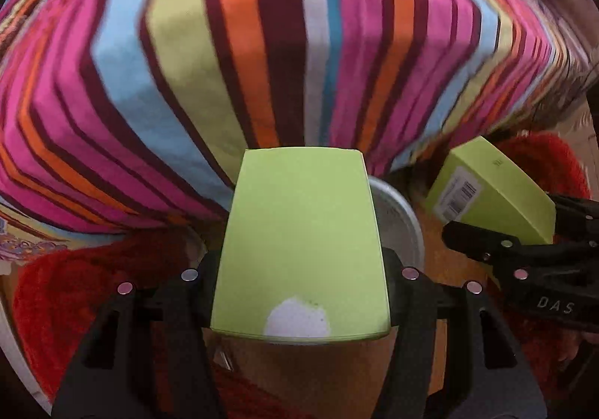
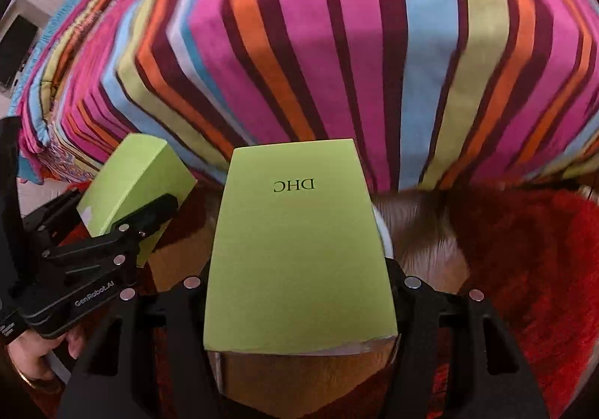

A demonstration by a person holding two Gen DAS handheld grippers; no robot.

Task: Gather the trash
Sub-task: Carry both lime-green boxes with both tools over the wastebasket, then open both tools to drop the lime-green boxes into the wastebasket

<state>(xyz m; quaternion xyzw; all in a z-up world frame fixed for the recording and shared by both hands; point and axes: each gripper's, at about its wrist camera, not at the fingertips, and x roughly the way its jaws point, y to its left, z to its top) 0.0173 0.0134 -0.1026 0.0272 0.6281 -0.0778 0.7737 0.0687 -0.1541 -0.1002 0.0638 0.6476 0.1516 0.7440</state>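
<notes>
In the left wrist view my left gripper is shut on a lime green carton with a torn white patch near its lower edge. The black fingers press on its two sides. To the right, my right gripper is shut on a second lime green carton that bears a barcode label. In the right wrist view that carton shows the letters DHC upside down between the right gripper's fingers. My left gripper with its carton is at the left. Both grippers point steeply down.
A bed with a bright striped cover fills the upper half of both views. Below lie a red shaggy rug and an orange-brown floor. A grey round rim peeks out behind the left carton. A hand holds the left gripper.
</notes>
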